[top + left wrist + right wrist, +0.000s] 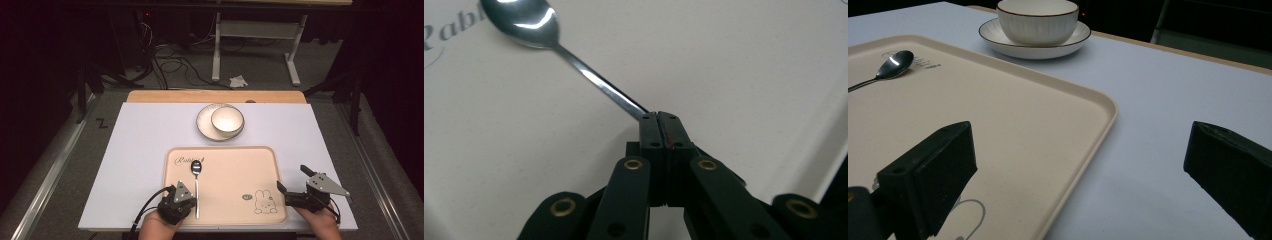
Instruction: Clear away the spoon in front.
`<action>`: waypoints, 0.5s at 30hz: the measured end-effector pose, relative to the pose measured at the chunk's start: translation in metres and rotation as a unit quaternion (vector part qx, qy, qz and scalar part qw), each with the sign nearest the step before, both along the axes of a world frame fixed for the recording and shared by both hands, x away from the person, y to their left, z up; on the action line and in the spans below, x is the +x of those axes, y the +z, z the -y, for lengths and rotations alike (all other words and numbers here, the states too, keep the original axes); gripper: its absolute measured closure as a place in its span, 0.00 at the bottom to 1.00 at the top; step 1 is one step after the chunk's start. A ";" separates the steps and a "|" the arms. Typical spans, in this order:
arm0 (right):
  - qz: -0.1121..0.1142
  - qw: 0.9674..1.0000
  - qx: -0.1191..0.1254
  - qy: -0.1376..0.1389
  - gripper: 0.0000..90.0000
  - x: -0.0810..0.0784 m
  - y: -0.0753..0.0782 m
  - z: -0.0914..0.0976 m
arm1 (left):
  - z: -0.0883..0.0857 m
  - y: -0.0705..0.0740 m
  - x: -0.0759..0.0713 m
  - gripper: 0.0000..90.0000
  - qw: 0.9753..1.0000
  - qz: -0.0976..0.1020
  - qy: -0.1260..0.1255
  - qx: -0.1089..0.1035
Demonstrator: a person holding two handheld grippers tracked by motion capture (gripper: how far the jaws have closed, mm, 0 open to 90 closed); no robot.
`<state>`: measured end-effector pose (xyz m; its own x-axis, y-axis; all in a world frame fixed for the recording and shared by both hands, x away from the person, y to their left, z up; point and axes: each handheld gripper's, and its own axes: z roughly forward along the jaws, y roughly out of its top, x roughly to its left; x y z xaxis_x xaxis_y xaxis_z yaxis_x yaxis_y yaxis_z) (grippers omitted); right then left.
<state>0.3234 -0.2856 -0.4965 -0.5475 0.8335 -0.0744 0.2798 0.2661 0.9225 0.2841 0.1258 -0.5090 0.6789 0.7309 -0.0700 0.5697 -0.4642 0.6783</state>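
Left gripper view showed my left gripper (658, 117) clamped on the spoon (574, 60) handle, spoon not yet lifted from the tray (749, 75), while my right gripper (1088, 175) gaped empty astride the tray's edge.

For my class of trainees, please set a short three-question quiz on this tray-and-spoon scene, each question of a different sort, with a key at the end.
1. True or false: the left gripper has its jaws shut on the handle of the spoon.
2. Multiple choice: the bowl stands (A) on the tray, (B) on the plate beyond the tray, (C) between the right gripper's jaws.
3. Fill in: the right gripper hangs with its jaws wide ____ at the right edge of the tray.

Key: 1 true; 2 B; 3 open.
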 end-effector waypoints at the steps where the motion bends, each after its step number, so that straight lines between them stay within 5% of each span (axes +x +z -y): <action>1: 0.000 1.000 0.000 -0.001 0.01 0.000 0.000 0.000 | -0.003 0.001 0.001 0.95 1.000 -0.001 0.006 -0.006; 10: 0.000 1.000 0.000 -0.002 0.01 0.000 0.000 0.001 | -0.052 0.014 0.017 0.60 0.997 0.034 0.060 -0.046; 15: 0.000 1.000 0.000 -0.006 0.01 0.000 0.000 0.003 | -0.090 0.019 0.022 0.50 0.992 0.064 0.096 -0.057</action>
<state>0.3234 -0.2888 -0.4967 -0.5380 0.8395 -0.0753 0.2822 0.2637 0.9224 0.3066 0.2158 -0.4902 0.5359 0.8403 -0.0817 0.5461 -0.2712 0.7926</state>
